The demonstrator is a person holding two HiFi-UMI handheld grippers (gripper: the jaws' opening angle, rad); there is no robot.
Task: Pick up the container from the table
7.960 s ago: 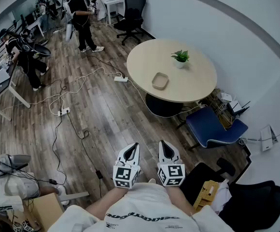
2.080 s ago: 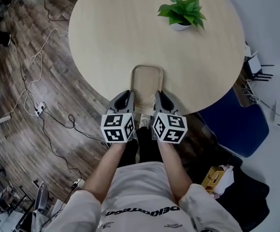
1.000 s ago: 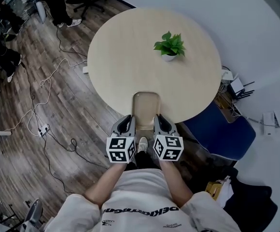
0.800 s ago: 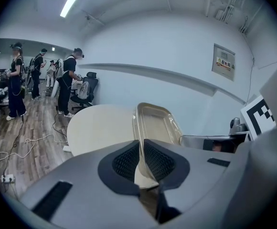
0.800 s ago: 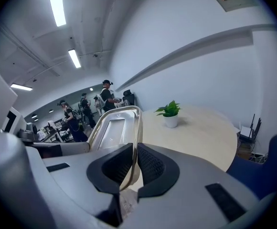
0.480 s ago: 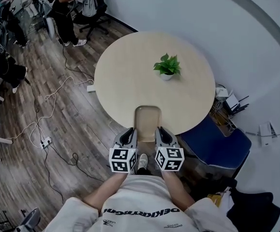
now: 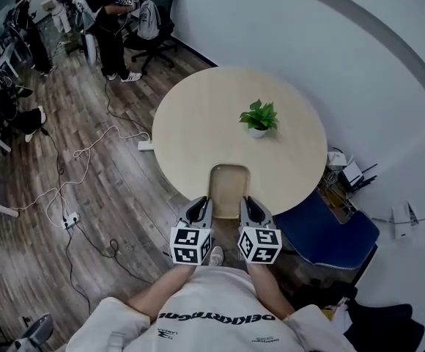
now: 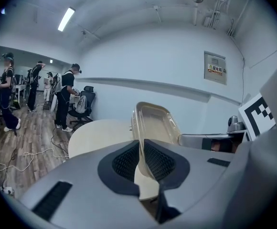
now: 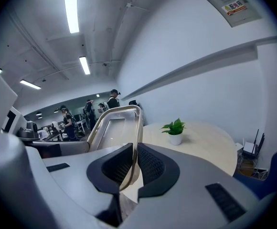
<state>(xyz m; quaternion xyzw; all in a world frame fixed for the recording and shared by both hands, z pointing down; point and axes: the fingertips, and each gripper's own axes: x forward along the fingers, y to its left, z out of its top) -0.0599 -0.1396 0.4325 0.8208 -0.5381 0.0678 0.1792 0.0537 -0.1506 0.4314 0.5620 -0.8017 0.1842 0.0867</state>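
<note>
A beige rectangular container (image 7: 229, 180) is held up over the near edge of the round table (image 7: 198, 123), between my two grippers. My left gripper (image 7: 202, 207) is shut on the container's left rim (image 8: 139, 142). My right gripper (image 7: 248, 206) is shut on its right rim (image 9: 135, 142). In the left gripper view the container (image 8: 153, 124) stands tilted above the table (image 8: 100, 130). The right gripper view shows the container (image 9: 113, 125) raised, with the table (image 9: 200, 144) lower behind it.
A small potted plant (image 7: 259, 118) stands on the table's far right side, also the plant (image 9: 175, 130). A blue chair (image 7: 330, 233) sits at the right of the table. Cables and a power strip (image 7: 69, 218) lie on the wood floor. People (image 7: 110, 28) stand far off.
Over the last two seconds the container came up off the table with both grippers shut on it. The view has pulled back, so table and plant look smaller.
</note>
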